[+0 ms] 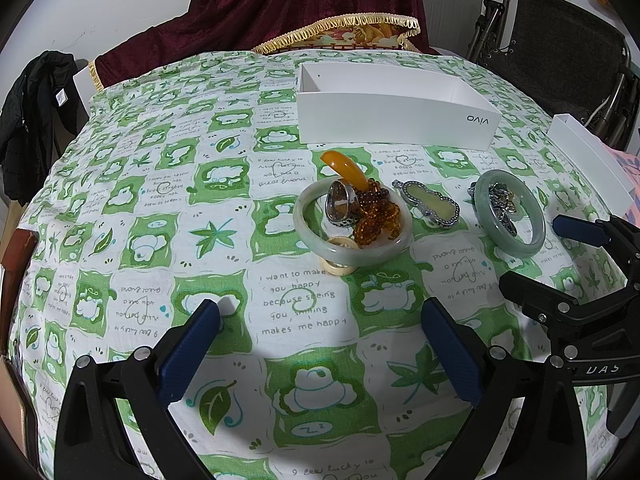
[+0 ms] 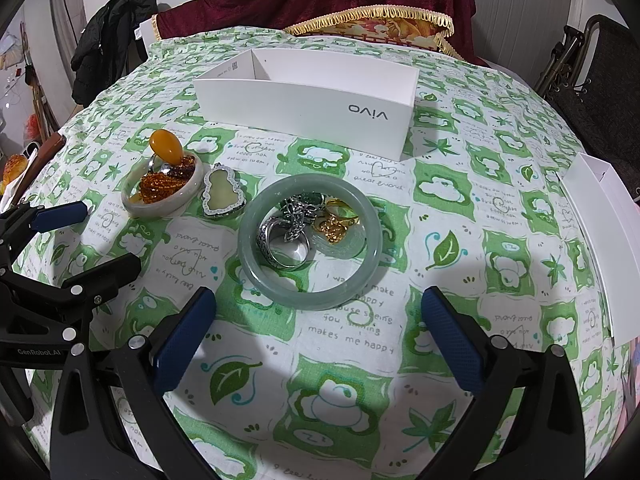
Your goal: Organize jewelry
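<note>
On the green-and-white tablecloth [image 1: 224,184] a pale jade bangle [image 1: 308,236] rings amber beads [image 1: 376,216], a silver ring [image 1: 340,204] and an orange amber pendant [image 1: 348,168]. Right of it lie a gourd pendant [image 1: 432,202] and a green bangle [image 2: 280,296] that encloses silver rings [image 2: 284,240] and gold pieces [image 2: 336,222]. Behind them stands an open white box [image 1: 396,120]. My left gripper [image 1: 322,332] is open, just short of the pale bangle. My right gripper [image 2: 320,320] is open at the green bangle's near rim. Neither holds anything.
A second white box part [image 2: 600,232] lies at the table's right edge. A folding chair [image 1: 560,48] stands at the back right. A black jacket [image 1: 36,112] hangs at the left. Maroon cloth [image 1: 280,4] and a fringed cushion [image 1: 360,32] sit behind the table.
</note>
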